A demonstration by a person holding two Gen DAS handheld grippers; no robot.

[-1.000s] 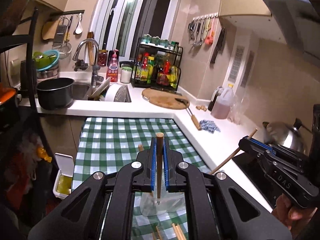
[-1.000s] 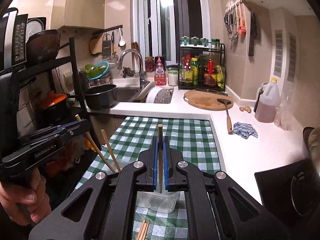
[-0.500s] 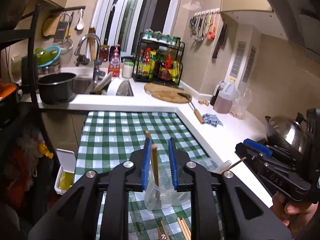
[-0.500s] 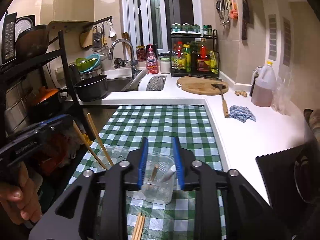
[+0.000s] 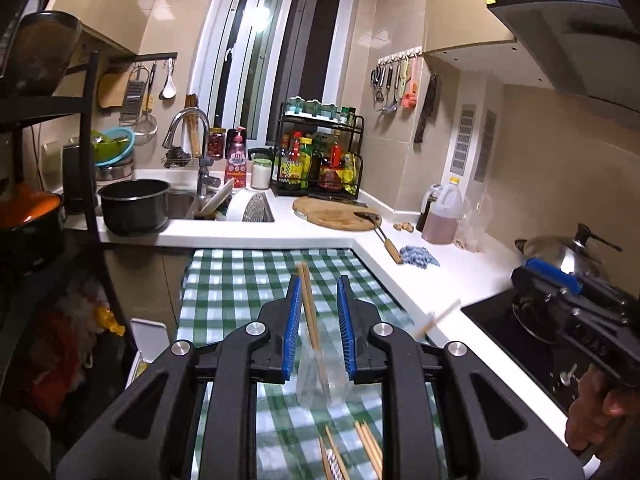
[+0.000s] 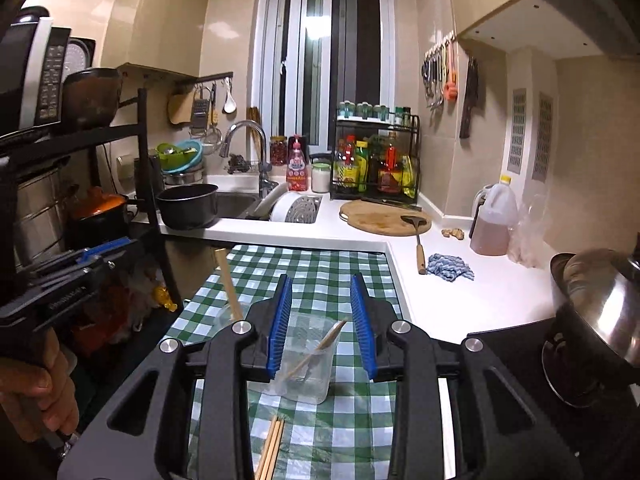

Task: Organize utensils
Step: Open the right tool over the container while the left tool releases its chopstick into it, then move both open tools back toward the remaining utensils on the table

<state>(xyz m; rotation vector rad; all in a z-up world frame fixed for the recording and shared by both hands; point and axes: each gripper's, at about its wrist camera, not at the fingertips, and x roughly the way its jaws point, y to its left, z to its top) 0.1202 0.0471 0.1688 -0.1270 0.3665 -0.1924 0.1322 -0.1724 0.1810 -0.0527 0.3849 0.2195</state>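
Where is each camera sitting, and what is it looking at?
Left wrist: rides the left gripper, open, looking down its fingers at a chopstick in a clear cup; a hand shows at right.
Right wrist: rides the right gripper, open, above a clear container; a hand shows at left.
Both share the checked cloth, sink and cutting board.

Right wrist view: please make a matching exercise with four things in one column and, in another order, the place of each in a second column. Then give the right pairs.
Things:
1. chopstick
2. spatula
3. blue rag
4. black pot

Places:
A. on the white counter, near the spatula's handle
B. leaning inside the clear cup
C. head resting on the round cutting board
D. on the counter edge beside the sink

Pairs: 1-B, 2-C, 3-A, 4-D
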